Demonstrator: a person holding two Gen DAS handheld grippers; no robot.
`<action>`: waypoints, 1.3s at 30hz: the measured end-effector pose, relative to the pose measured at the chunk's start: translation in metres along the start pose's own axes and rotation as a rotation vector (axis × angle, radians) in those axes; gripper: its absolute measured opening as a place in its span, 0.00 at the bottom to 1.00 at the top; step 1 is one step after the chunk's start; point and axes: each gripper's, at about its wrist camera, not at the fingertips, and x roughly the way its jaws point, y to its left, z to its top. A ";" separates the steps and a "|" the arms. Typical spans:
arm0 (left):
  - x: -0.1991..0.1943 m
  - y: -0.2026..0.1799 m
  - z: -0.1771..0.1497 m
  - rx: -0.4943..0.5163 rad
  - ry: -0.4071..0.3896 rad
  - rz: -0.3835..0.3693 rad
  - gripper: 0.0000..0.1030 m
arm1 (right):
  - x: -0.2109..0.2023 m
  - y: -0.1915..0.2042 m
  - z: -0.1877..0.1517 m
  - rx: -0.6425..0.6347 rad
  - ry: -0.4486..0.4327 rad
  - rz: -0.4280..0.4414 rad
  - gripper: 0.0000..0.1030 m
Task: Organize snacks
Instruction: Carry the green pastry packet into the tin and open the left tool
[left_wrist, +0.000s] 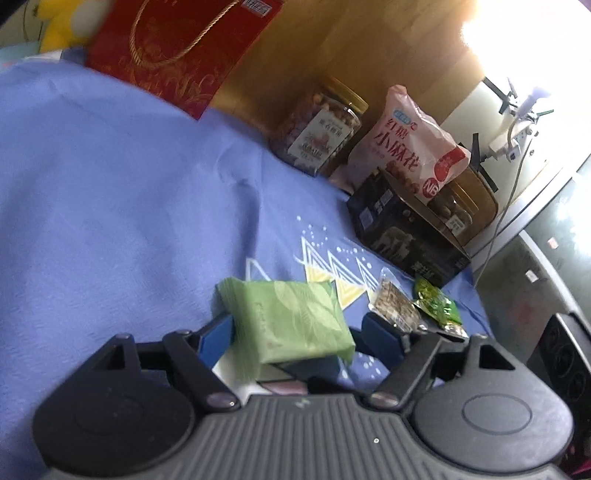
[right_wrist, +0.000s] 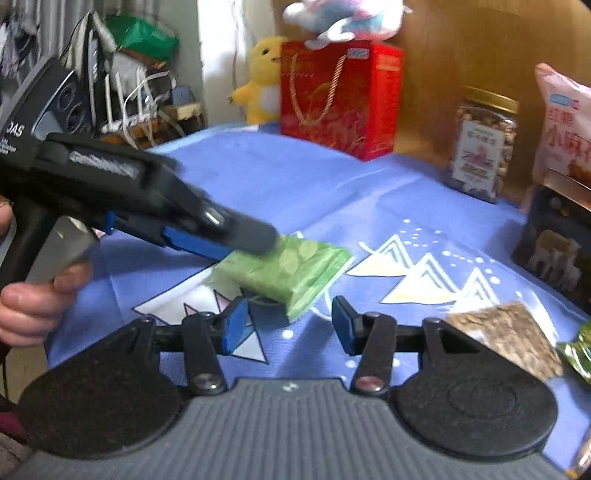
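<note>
Holding: left tool (left_wrist: 291, 334) spread around green packet (left_wrist: 291, 321)
Right tool (right_wrist: 286, 325): spread, empty; packet at 12 o'clock, long axis 10-to-4

A: The packet (left_wrist: 291, 321) at six o'clock?
B: Pale green, leaf-printed.
A: The cloth (left_wrist: 110, 184)?
B: Blue, white-and-yellow triangles. At twelve o'clock, a red bag (right_wrist: 340, 99) with gold swirls.

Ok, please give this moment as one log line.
left gripper: around green packet, grip unclear | right gripper: open, empty
</note>
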 end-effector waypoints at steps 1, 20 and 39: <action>0.002 -0.004 -0.001 0.013 0.003 0.005 0.75 | 0.002 0.002 -0.001 -0.011 0.008 0.005 0.51; 0.051 -0.081 0.005 0.159 0.079 -0.079 0.72 | -0.050 -0.044 -0.022 0.060 -0.136 -0.159 0.26; 0.085 -0.089 0.003 0.164 0.153 -0.083 0.73 | -0.047 -0.066 -0.039 0.107 -0.090 -0.135 0.42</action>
